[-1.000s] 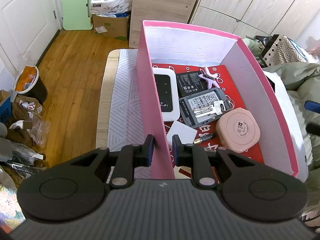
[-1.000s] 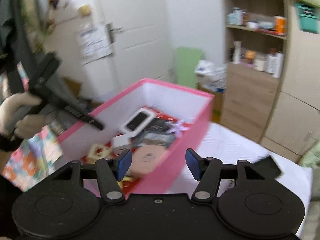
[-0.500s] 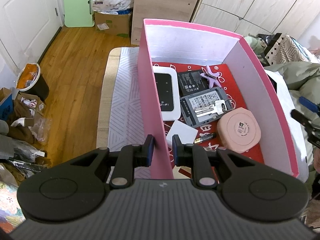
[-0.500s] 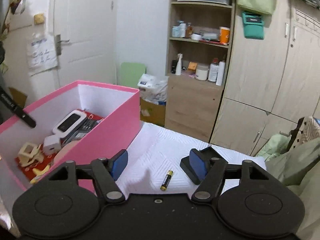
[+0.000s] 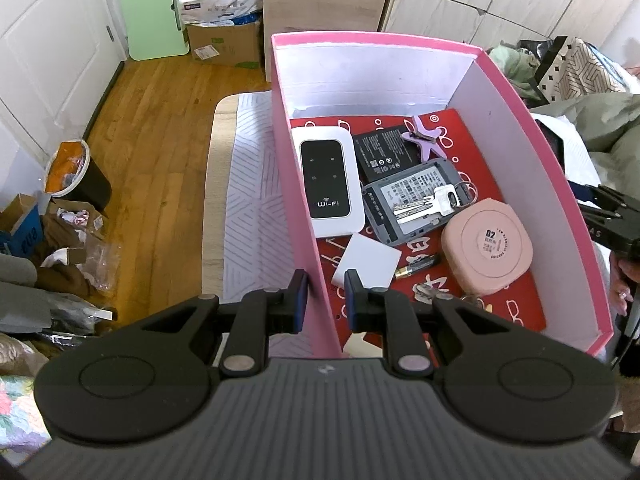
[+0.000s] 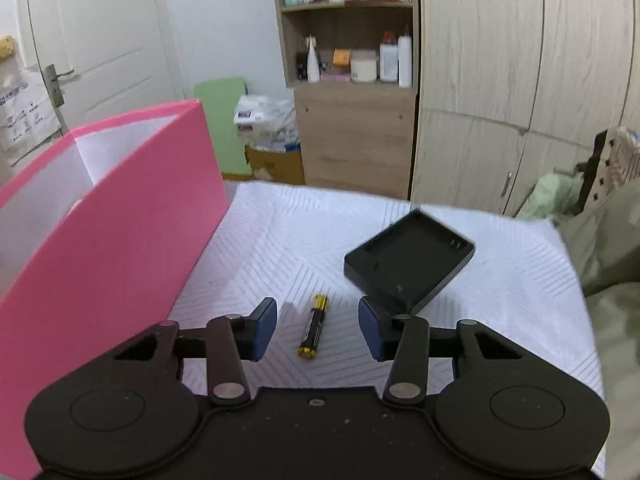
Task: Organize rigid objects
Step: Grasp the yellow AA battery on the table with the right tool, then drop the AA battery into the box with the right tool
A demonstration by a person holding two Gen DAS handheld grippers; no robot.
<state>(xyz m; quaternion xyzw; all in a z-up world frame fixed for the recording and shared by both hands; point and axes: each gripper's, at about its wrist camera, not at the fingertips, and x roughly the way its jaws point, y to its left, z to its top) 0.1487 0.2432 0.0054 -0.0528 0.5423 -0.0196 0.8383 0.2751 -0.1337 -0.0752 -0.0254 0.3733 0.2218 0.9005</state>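
My left gripper (image 5: 325, 300) is shut on the left wall of the pink box (image 5: 298, 184). Inside lie a white Wi-Fi router (image 5: 326, 178), a black battery pack (image 5: 386, 154), a grey device (image 5: 412, 200) with keys (image 5: 428, 204) on it, a pink round case (image 5: 488, 246), a white cube (image 5: 372, 258) and a battery (image 5: 416, 266). My right gripper (image 6: 318, 330) is open and empty, its fingers on either side of a black-and-yellow battery (image 6: 313, 326) on the white cloth. A black charger tray (image 6: 410, 256) lies just beyond its right finger. The pink box also shows in the right wrist view (image 6: 108, 236).
The white patterned cloth (image 6: 500, 264) covers a small table. A wooden cabinet (image 6: 356, 136) and wardrobe doors (image 6: 520, 72) stand behind. Clutter and a bin (image 5: 76, 176) sit on the wooden floor at left. Green bedding (image 6: 608, 240) lies at right.
My right gripper has swung away from the box to the right and come down over the battery on the cloth. My left gripper has kept its hold on the box wall.
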